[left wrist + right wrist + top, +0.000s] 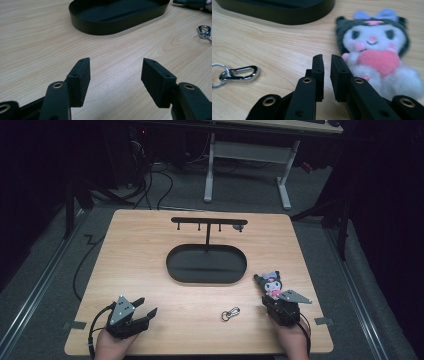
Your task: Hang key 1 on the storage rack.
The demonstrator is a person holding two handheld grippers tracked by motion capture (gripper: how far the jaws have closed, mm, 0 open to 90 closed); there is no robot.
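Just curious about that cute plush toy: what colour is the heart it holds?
Pink; the plush toy shows best in the right gripper view.

The worktop (140,270) is pale wood with a fine brown grain running across it. On it sits a matt black oval tray (175,270), and a black stand (208,226) with a crossbar of the same black. The plush toy (374,50) has a white face and body, a dark grey hood, lilac-blue ears, a pink mark on the brow, pink cheeks and a pink heart on its chest. The clip (238,73) is shiny silver metal with a darker grey body. Both the left gripper (145,305) and the right gripper (327,60) are black, with brass-coloured rivets and a grey plate on top. The floor (350,285) is dark grey carpet.
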